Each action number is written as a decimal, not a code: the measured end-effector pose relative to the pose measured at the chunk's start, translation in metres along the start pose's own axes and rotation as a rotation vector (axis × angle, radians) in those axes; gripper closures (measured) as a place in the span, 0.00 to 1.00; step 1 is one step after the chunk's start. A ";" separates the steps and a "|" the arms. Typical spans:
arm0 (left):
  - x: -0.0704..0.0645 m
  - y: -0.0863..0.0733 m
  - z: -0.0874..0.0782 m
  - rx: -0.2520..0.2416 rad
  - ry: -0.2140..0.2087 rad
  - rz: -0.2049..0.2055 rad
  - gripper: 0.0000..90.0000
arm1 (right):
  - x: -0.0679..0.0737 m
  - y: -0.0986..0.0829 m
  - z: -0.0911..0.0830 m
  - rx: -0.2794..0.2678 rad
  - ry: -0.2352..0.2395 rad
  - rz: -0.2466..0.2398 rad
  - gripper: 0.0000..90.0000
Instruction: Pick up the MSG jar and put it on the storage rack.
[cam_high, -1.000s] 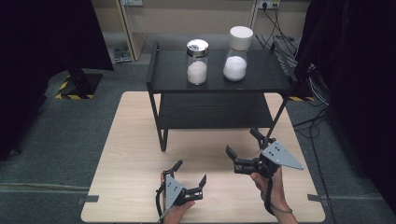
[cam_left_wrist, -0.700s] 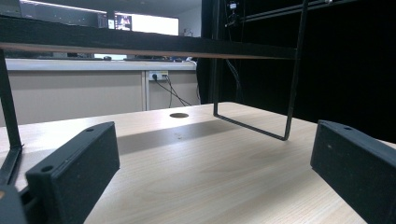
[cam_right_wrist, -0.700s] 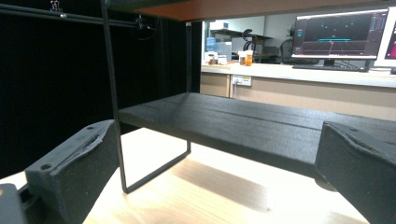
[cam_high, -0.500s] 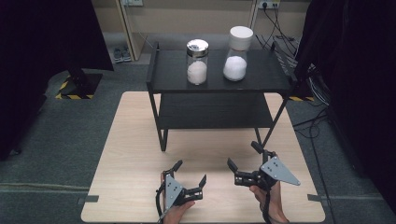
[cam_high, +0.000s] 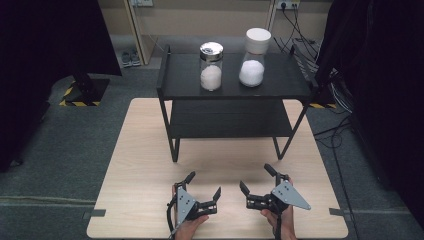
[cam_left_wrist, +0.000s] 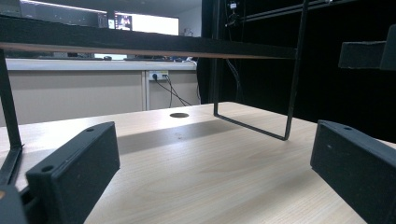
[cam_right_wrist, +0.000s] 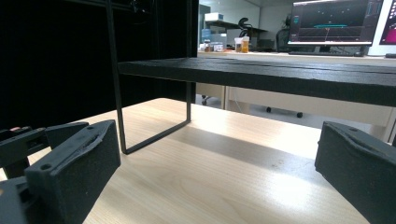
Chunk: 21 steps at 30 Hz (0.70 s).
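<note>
My left gripper (cam_high: 204, 184) rests low on the wooden table (cam_high: 145, 150) near its front edge, held by a hand, jaws wide open with nothing between them. My right gripper (cam_high: 256, 177) sits beside it to the right, also open and holding nothing. Both face a black two-tier shelf (cam_high: 230, 120) standing on the table's far half. On the shelf's top stand a glass jar with a metal lid (cam_high: 211, 67) and a jar with a white lid (cam_high: 253, 60), both holding white powder. In the left gripper view the shelf leg (cam_left_wrist: 289, 93) rises ahead between the pads (cam_left_wrist: 74, 172).
The shelf's thin black legs (cam_right_wrist: 116, 93) and lower board (cam_right_wrist: 280, 74) stand just ahead of both grippers. Grey carpet surrounds the table, with dark curtains (cam_high: 45, 50) left and right and cables (cam_high: 345, 135) on the floor at right.
My right gripper has drawn back toward the front edge and come down level with the left one. The left gripper has stayed put.
</note>
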<state>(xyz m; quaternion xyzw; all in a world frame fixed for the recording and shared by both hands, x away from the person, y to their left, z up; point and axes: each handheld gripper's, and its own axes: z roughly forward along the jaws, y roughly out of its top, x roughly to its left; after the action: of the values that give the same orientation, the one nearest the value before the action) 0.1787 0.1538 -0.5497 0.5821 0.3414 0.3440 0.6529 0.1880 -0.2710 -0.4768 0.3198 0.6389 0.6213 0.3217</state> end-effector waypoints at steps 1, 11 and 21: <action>0.000 0.000 0.000 0.000 0.000 0.000 0.01 | 0.000 -0.001 0.000 -0.002 -0.001 0.001 0.00; 0.000 0.000 0.000 0.000 -0.001 0.000 0.01 | 0.005 -0.015 -0.002 0.014 -0.008 -0.009 0.00; 0.001 0.000 0.000 0.001 -0.005 -0.003 0.01 | 0.006 -0.027 -0.003 0.028 -0.003 -0.011 0.00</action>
<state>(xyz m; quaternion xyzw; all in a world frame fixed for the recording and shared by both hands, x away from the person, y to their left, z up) 0.1788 0.1547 -0.5497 0.5825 0.3409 0.3417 0.6540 0.1814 -0.2685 -0.5040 0.3217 0.6487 0.6101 0.3216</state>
